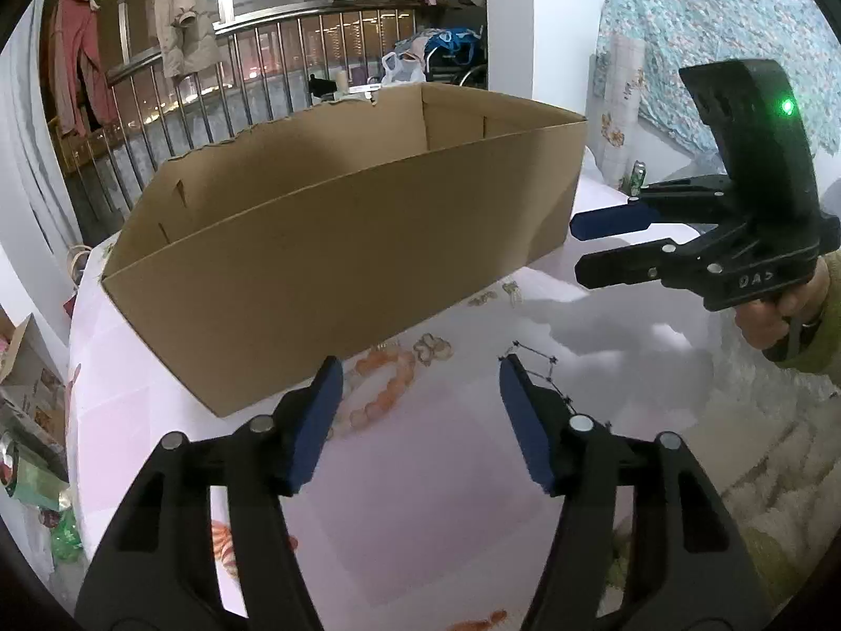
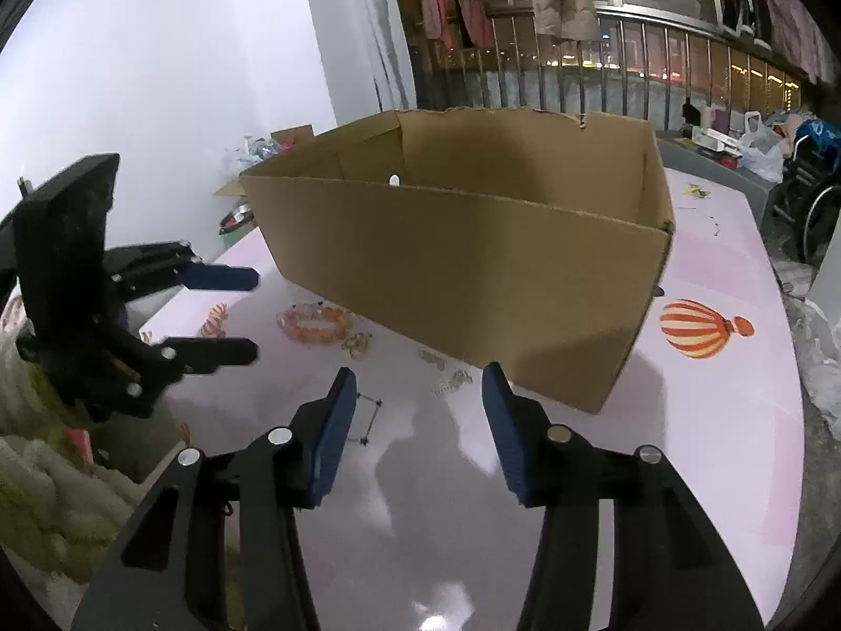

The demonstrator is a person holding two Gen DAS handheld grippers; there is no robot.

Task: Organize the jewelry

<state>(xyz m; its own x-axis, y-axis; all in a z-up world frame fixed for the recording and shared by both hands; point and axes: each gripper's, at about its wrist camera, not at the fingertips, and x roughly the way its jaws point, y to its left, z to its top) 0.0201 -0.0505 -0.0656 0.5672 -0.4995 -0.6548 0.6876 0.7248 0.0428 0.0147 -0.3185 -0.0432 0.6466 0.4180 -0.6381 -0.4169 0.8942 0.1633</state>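
Now both tools hover above the pink counter (image 2: 709, 447) with nothing between their blue pads. The left hand-held gripper (image 1: 420, 394) is spread wide over an orange bead bracelet (image 1: 383, 394), which lies just beside the long near wall of an open cardboard box (image 1: 341, 242). The right hand-held gripper (image 2: 419, 399) is also spread wide, near a thin black chain (image 2: 368, 415). Small pale jewelry pieces (image 2: 452, 381) lie along the box's base, toward the counter's middle.
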